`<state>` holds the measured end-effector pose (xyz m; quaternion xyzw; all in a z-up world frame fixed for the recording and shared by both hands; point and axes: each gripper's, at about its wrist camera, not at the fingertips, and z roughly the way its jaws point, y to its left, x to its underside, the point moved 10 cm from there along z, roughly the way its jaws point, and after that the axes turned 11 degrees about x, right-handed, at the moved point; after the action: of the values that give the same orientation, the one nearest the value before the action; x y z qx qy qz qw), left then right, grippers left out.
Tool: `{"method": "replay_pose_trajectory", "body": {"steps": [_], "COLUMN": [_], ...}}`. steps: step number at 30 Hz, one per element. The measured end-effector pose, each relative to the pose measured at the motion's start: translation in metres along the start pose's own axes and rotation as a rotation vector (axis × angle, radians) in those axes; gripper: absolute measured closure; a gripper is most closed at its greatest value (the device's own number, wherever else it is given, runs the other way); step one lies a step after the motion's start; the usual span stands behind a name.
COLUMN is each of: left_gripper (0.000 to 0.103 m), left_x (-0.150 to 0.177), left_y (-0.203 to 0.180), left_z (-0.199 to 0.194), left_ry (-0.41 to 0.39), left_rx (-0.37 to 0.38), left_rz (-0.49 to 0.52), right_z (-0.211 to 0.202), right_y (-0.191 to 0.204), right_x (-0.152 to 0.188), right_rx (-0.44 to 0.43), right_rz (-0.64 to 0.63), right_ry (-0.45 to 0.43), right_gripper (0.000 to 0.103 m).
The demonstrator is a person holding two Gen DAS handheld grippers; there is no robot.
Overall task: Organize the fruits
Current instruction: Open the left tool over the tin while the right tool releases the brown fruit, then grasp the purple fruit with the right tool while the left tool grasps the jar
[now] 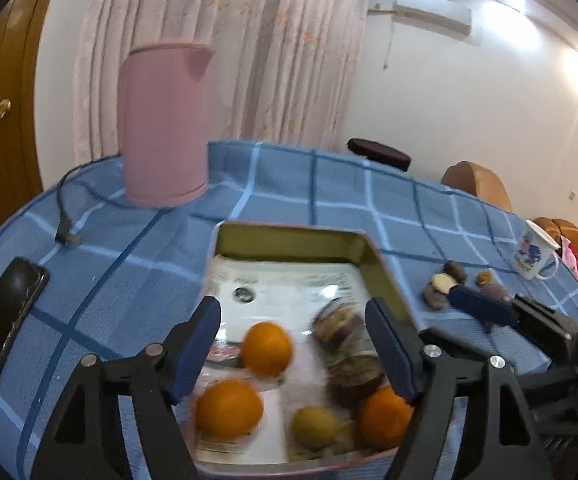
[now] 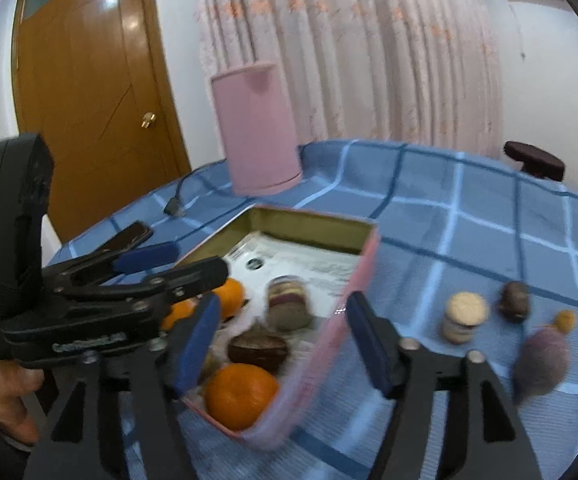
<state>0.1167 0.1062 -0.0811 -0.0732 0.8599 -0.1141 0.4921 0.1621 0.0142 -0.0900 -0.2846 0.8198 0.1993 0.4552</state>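
Left wrist view: our left gripper (image 1: pixel 293 344) jaws spread, empty, above tin tray (image 1: pixel 385 276) holding oranges (image 1: pixel 267 348). Our right gripper (image 2: pixel 283 340) likewise agape astride tray wall; loose fruit (image 2: pixel 541 360) on blue cloth (image 2: pixel 469 216) beside.

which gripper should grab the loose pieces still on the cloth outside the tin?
Right. The right gripper is open and empty, nearer the loose pieces on the cloth. The left gripper, also open, hangs over the tin.
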Motion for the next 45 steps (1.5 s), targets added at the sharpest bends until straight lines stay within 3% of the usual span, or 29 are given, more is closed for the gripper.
{"method": "replay_pose_trajectory", "body": {"steps": [3,6,8,12,21,22,23,26,31,38,45], "left_gripper": [0.027,0.027,0.027,0.027,0.027,0.027,0.027,0.027,0.027,0.028,0.043], "left_x": [-0.003,-0.004,-0.003,0.001,0.006,0.006,0.006,0.008,0.009,0.012,0.019], "left_y": [-0.026,-0.052,-0.069,-0.102,-0.125,-0.124,-0.125,-0.128,-0.136,-0.143,-0.144], "left_z": [0.003,0.01,0.017,0.035,0.069,0.071,0.072,0.077,0.09,0.121,0.144], "left_ry": [-0.001,0.009,0.018,0.044,0.108,0.112,0.114,0.128,0.151,0.221,0.282], "left_rx": [0.023,0.047,0.064,0.077,0.072,0.071,0.071,0.074,0.077,0.075,0.034], "left_rz": [0.047,0.088,0.115,0.171,0.215,0.213,0.214,0.22,0.216,0.206,0.203], "right_z": [-0.021,-0.036,-0.041,-0.037,0.008,0.012,0.015,0.01,-0.013,-0.023,-0.03], "right_y": [-0.036,-0.084,-0.119,-0.159,-0.173,-0.174,-0.174,-0.175,-0.188,-0.205,-0.208], "right_x": [-0.005,-0.005,-0.001,0.01,0.038,0.043,0.045,0.044,0.035,0.034,0.034], "right_rx": [0.061,0.174,0.265,0.331,0.325,0.317,0.293,0.285,0.354,0.392,0.4], "right_rz": [0.04,0.09,0.128,0.192,0.179,0.182,0.195,0.204,0.251,0.319,0.329], "right_ry": [-0.035,-0.046,-0.036,0.024,0.212,0.24,0.255,0.233,0.126,0.094,0.075], "right_gripper": [0.024,0.024,0.024,0.023,0.035,0.045,0.047,0.047,0.047,0.047,0.047]}}
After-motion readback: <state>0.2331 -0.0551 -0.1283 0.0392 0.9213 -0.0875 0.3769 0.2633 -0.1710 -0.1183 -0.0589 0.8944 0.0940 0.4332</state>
